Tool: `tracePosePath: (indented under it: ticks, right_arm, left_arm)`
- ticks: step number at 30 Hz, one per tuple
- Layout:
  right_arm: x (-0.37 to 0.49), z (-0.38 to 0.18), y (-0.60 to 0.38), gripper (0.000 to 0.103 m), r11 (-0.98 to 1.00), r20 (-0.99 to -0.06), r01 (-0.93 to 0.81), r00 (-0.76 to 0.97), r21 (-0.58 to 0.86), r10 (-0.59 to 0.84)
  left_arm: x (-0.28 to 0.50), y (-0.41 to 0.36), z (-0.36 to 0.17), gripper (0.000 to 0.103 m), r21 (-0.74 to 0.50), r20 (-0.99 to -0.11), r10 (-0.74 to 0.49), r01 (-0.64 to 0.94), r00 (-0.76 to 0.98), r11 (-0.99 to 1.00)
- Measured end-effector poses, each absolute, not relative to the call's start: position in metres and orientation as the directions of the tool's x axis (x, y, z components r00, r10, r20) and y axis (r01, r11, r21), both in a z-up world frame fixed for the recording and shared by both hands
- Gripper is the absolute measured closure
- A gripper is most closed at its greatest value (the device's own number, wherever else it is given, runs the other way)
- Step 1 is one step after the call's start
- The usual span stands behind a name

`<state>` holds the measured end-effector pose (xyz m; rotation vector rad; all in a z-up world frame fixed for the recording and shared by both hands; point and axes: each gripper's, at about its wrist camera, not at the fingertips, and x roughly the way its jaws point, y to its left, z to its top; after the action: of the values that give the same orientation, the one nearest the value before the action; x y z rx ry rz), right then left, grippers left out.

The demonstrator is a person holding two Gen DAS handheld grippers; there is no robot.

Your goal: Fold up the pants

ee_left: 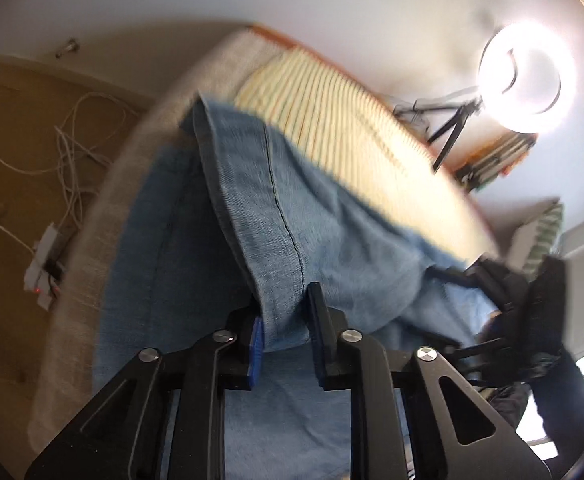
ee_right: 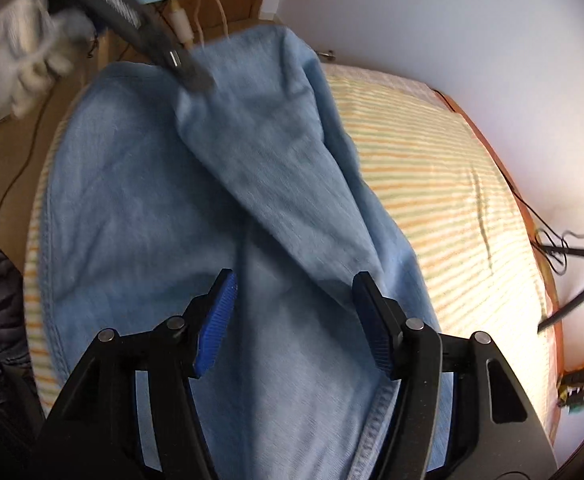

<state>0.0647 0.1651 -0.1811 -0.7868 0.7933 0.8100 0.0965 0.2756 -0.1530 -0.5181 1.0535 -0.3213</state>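
White walls and a brown floor (ee_left: pixel 15 128) framed the left wrist view, where a bed (ee_left: pixel 103 216) with a striped yellow sheet (ee_left: pixel 332 120) curved across the picture. Blue denim pants (ee_left: pixel 332 224) lay over the near side of that bed, one hemmed leg end lifted above the flat layer beneath it. The left gripper (ee_left: pixel 283 340) had its jaws closed on that raised fold, the cloth pinched between the two blue pads (ee_left: pixel 256 350). Only this view showed a glowing ring light (ee_left: pixel 520 80) on a black tripod (ee_left: pixel 450 140) against the far wall, a tangle of white cables (ee_left: pixel 71 140) on the floor, and a white power strip (ee_left: pixel 41 264) beside the bed's edge. At the right edge the other gripper appeared as a dark, blurred shape low over the denim.

Seen from the right wrist, the same striped sheet stretched away to the right under a white wall, and the pants covered most of the middle and left of the bed. The right gripper (ee_right: pixel 294 324) hung over the cloth with its jaws standing apart; denim lay between and beneath the pads, which did not press on it. A thick ridge of fabric ran from these jaws up to the left gripper, blurred at the top, where it gripped the raised leg end. Only here did a white-gloved hand (ee_right: pixel 19 68) show, holding that left tool. A black cable trailed along the bed's orange edge (ee_right: pixel 548 280) at the right.
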Motion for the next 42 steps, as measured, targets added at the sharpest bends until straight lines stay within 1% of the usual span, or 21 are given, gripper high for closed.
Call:
tracePosePath:
  ticks: [1,4,7,12,14,15,17,18,20,23,28,29,30,31,32,33,34,35,37,39,42]
  right_arm:
    - [0.068,-0.178,0.161,0.041,0.479,-0.833,-0.835,0.453,-0.271,0.318]
    - [0.076,-0.174,0.155,0.039,0.519,-0.828,-0.820,0.452,-0.240,0.331]
    - [0.074,-0.177,0.156,0.039,0.505,-0.828,-0.822,0.461,-0.263,0.319]
    - [0.076,-0.179,0.160,0.039,0.515,-0.837,-0.827,0.435,-0.226,0.332]
    - [0.076,-0.175,0.161,0.039,0.511,-0.839,-0.835,0.418,-0.204,0.348]
    - [0.075,-0.171,0.159,0.039,0.509,-0.837,-0.839,0.411,-0.192,0.361]
    - [0.075,-0.165,0.154,0.039,0.509,-0.832,-0.840,0.412,-0.189,0.371]
    - [0.075,-0.163,0.150,0.039,0.513,-0.829,-0.837,0.416,-0.188,0.374]
    - [0.079,-0.160,0.139,0.039,0.523,-0.829,-0.835,0.409,-0.171,0.382]
    - [0.086,-0.160,0.124,0.039,0.531,-0.846,-0.839,0.366,-0.119,0.388]
    - [0.101,-0.174,0.106,0.039,0.588,-0.878,-0.805,0.336,-0.079,0.341]
    - [0.103,-0.177,0.104,0.039,0.598,-0.881,-0.799,0.330,-0.068,0.340]
    - [0.105,-0.179,0.103,0.042,0.607,-0.882,-0.793,0.322,-0.052,0.344]
    - [0.106,-0.180,0.102,0.047,0.614,-0.883,-0.789,0.310,-0.033,0.352]
    - [0.106,-0.182,0.101,0.051,0.618,-0.883,-0.786,0.297,-0.011,0.362]
    - [0.105,-0.182,0.101,0.064,0.620,-0.883,-0.785,0.289,0.002,0.370]
    - [0.104,-0.183,0.103,0.084,0.620,-0.884,-0.785,0.286,0.005,0.370]
    - [0.102,-0.182,0.104,0.093,0.622,-0.882,-0.783,0.298,-0.007,0.364]
    - [0.094,-0.171,0.105,0.097,0.619,-0.863,-0.785,0.319,-0.010,0.392]
    - [0.081,-0.153,0.105,0.098,0.601,-0.838,-0.799,0.312,0.024,0.448]
    - [0.055,-0.132,0.109,0.099,0.543,-0.816,-0.838,0.276,0.053,0.507]
  left_arm:
    - [0.095,0.282,-0.143,0.097,-0.559,-0.727,-0.490,-0.001,0.482,0.829]
    - [0.089,0.300,-0.120,0.098,-0.595,-0.689,-0.500,-0.015,0.524,0.803]
    - [0.084,0.310,-0.105,0.098,-0.583,-0.683,-0.479,-0.016,0.551,0.812]
    - [0.080,0.308,-0.118,0.098,-0.591,-0.696,-0.479,-0.048,0.534,0.805]
    - [0.078,0.297,-0.130,0.096,-0.585,-0.715,-0.485,-0.050,0.504,0.810]
    - [0.076,0.294,-0.133,0.093,-0.571,-0.726,-0.477,-0.048,0.495,0.820]
    - [0.073,0.284,-0.140,0.060,-0.530,-0.753,-0.450,-0.038,0.481,0.847]
    - [0.070,0.275,-0.142,0.057,-0.488,-0.769,-0.417,-0.025,0.484,0.872]
    - [0.066,0.259,-0.146,0.057,-0.408,-0.795,-0.373,0.033,0.478,0.912]
    - [0.061,0.223,-0.149,0.057,-0.203,-0.843,-0.259,0.168,0.471,0.965]
    - [0.064,0.171,-0.174,0.057,0.103,-0.885,-0.095,0.391,0.456,0.915]
    - [0.067,0.166,-0.179,0.057,0.141,-0.887,-0.070,0.411,0.456,0.901]
    - [0.070,0.165,-0.182,0.057,0.152,-0.883,-0.069,0.424,0.464,0.893]
    - [0.073,0.166,-0.181,0.063,0.136,-0.876,-0.093,0.427,0.473,0.894]
    - [0.079,0.172,-0.180,0.086,0.104,-0.873,-0.119,0.419,0.473,0.902]
    - [0.083,0.178,-0.180,0.093,0.081,-0.874,-0.129,0.402,0.469,0.912]
    - [0.087,0.185,-0.178,0.096,0.052,-0.871,-0.144,0.382,0.469,0.923]
    - [0.089,0.192,-0.175,0.099,0.027,-0.866,-0.160,0.363,0.473,0.931]
    - [0.086,0.198,-0.163,0.100,0.003,-0.847,-0.179,0.341,0.501,0.940]
    - [0.075,0.206,-0.150,0.101,0.027,-0.826,-0.166,0.332,0.539,0.943]
    - [0.053,0.226,-0.132,0.101,0.025,-0.804,-0.160,0.301,0.572,0.953]
